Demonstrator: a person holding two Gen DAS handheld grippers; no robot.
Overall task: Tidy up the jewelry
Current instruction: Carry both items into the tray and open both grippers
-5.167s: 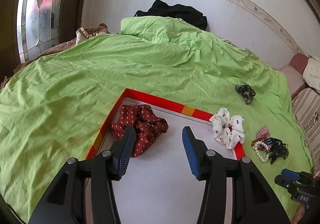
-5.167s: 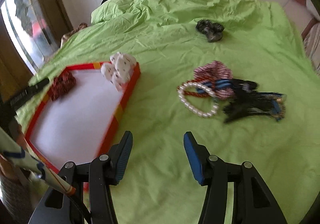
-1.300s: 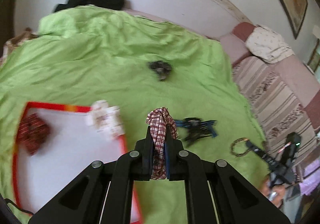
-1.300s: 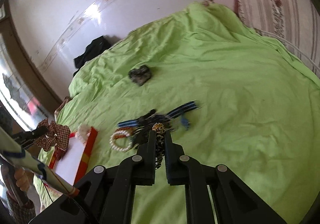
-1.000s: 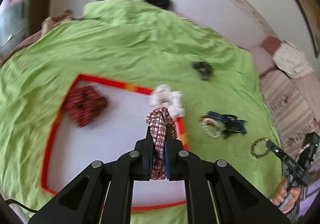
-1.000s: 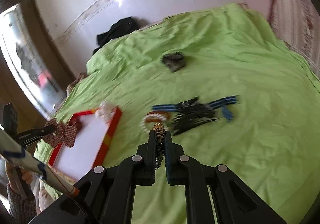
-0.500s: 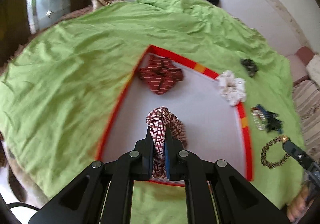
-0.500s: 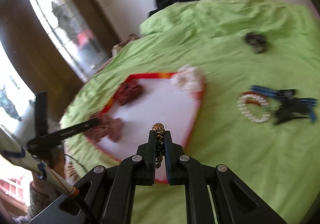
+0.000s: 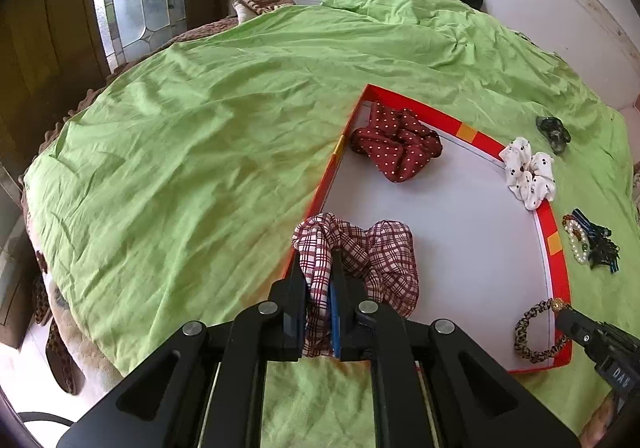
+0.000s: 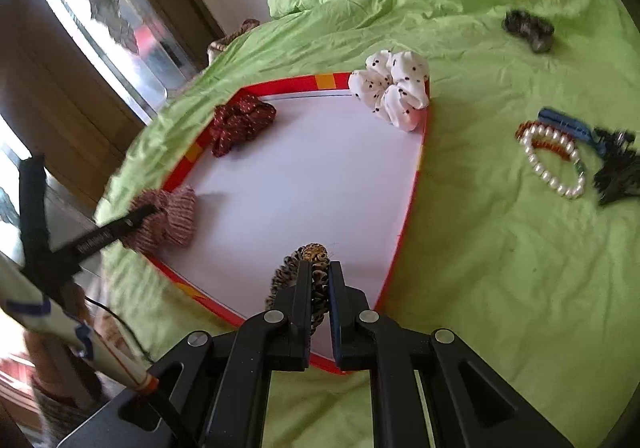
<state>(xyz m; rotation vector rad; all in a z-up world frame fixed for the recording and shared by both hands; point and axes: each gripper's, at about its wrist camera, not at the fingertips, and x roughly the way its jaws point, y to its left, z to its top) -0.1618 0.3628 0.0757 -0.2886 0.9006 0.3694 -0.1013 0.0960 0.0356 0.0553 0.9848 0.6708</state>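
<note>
Step in hand: set both carried pieces down inside the red-rimmed tray [image 9: 558, 248], each in its own near corner
Left gripper [image 9: 319, 290]: fingers pressed together, pinching the plaid scrunchie [image 9: 360, 252]; the loose folds already lie over the tray's near left corner, against the rim
Right gripper [image 10: 320, 288]: fingers pinching the leopard-print hair tie [image 10: 314, 268] at the near right corner; in the left wrist view the same tie [image 9: 536, 332] hangs over the white floor just inside the rim
Already in the tray: red dotted scrunchie [image 9: 396, 144] in the far left corner; white dotted scrunchie [image 10: 394, 90] on the far right corner, partly over the rim
Left on the green bedspread [image 9: 200, 128]: pearl bracelet [image 10: 554, 158] beside a dark tangle of hair clips [image 10: 616, 168], right of the tray; a dark claw clip [image 10: 528, 28] farther off
Contact: whether the hair tie touches the floor cannot be told; it appears to hang just above it
Release, left: lower until the fabric rests slack, then open, so that no fold drapes outside the rim
Release, right: bring the tie well inside the rim before opening; a thin ring may roll
Spacing: keep the four pieces apart, one per corner
Withdrawal: lift straight back along the fingers to avoid dragging fabric
</note>
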